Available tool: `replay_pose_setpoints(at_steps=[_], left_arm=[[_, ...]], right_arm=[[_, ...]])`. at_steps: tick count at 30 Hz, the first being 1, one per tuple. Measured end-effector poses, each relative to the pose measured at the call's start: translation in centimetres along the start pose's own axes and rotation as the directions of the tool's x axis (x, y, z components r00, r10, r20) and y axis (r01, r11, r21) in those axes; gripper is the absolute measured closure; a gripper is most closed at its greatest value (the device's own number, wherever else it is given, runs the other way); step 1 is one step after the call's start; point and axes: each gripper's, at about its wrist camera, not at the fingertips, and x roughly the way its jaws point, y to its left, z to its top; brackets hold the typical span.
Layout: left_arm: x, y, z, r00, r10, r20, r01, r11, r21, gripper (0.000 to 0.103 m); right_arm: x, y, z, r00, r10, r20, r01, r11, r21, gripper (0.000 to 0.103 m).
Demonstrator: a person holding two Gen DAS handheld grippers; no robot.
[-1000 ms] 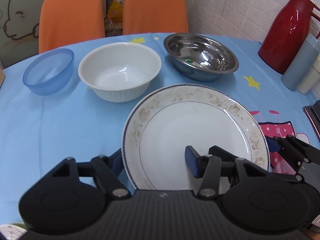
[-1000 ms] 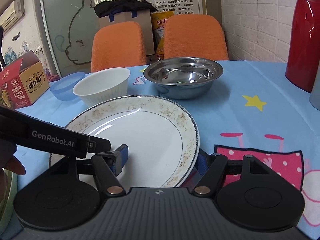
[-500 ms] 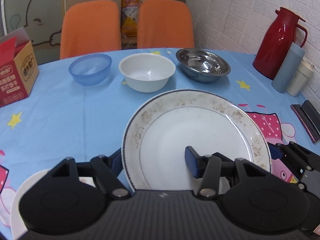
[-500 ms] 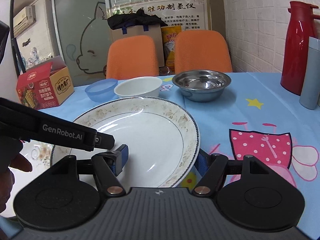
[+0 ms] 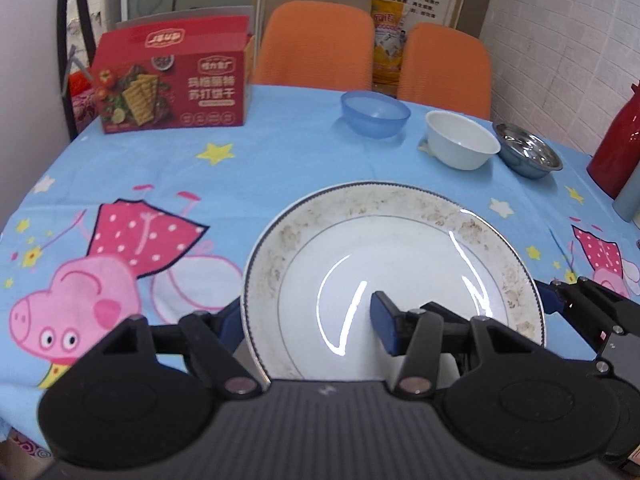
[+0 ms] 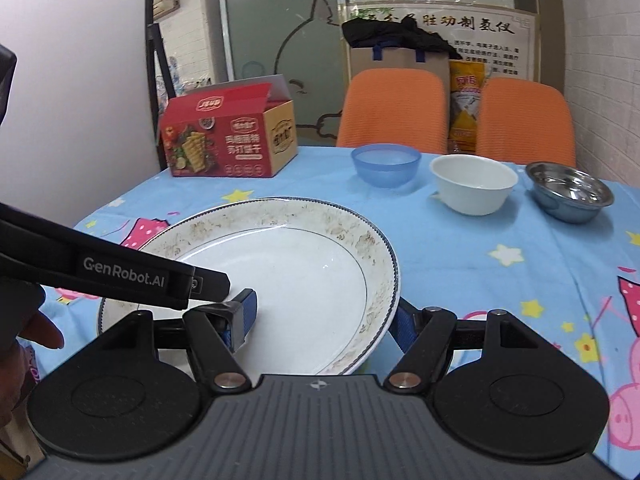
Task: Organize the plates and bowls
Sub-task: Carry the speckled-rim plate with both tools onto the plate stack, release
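A large white plate with a floral rim (image 5: 400, 248) is held in the air above the table by both grippers. My left gripper (image 5: 308, 324) is shut on the plate's near left edge. My right gripper (image 6: 324, 316) is shut on the plate (image 6: 304, 264), on its near right edge. A blue plastic bowl (image 5: 375, 114), a white bowl (image 5: 462, 140) and a steel bowl (image 5: 528, 156) stand in a row at the far side of the table. They also show in the right wrist view: blue bowl (image 6: 386, 164), white bowl (image 6: 474, 184), steel bowl (image 6: 570, 190).
A red cracker box (image 5: 172, 80) stands at the far left of the table. A red thermos (image 5: 616, 148) stands at the right edge. Two orange chairs (image 5: 316, 44) stand behind the table. The blue cartoon tablecloth (image 5: 120, 208) covers the table.
Both grippers have carried the plate back and to the left, away from the bowls. The bowls now look small and far, and the cracker box has come into view.
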Motion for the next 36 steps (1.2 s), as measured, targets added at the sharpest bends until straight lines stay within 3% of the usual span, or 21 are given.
replay_pose_setpoints(at_steps=[10,13,15,21,23,26,28,31,36], left_arm=[[1.4,2.2,-1.9,0.998,-0.058,-0.016,0.057,0.997,-0.048,0.048],[1.2,2.2,-1.8,0.999,-0.054,0.009,0.054,0.998,-0.033,0.045],[0.7,2.1,-1.7,0.998,-0.041,0.038,0.041,0.999,-0.017,0.037],[-0.9,2.0,-1.0,0.993,-0.017,0.113,0.017,1.0,0.002,0.032],[-1.1,1.8,-0.8,0.993,-0.012,0.12,0.011,1.0,0.01,0.032],[-1.0,1.4,-0.6,0.993,-0.016,0.121,0.014,1.0,0.016,0.032],[-0.9,1.1,-0.5,0.993,-0.023,0.119,0.021,1.0,0.016,0.032],[-0.9,0.4,-0.4,0.992,-0.033,0.118,0.03,0.999,0.025,0.031],[-1.0,-0.8,-0.2,0.991,-0.046,0.123,0.04,0.998,0.053,0.031]], right_arm=[[0.4,1.3,-1.2,1.0,-0.009,-0.027,0.008,1.0,-0.028,0.0],[0.4,1.6,-1.2,1.0,-0.024,-0.016,0.023,0.998,-0.05,0.0],[0.1,1.4,-1.2,1.0,-0.022,0.001,0.022,0.999,-0.039,0.0],[-0.1,1.2,-1.2,1.0,-0.011,0.013,0.011,1.0,-0.016,0.0],[-0.4,2.6,-1.4,0.995,-0.095,0.039,0.099,0.988,-0.119,0.0],[-1.7,4.3,-1.7,0.975,-0.157,0.158,0.197,0.938,-0.285,0.0],[-2.6,3.9,-1.2,0.974,-0.13,0.187,0.178,0.947,-0.267,0.0],[-2.9,2.3,-0.6,0.982,-0.096,0.165,0.127,0.973,-0.192,0.0],[-2.5,0.1,-1.1,0.987,-0.107,0.121,0.122,0.985,-0.118,0.0]])
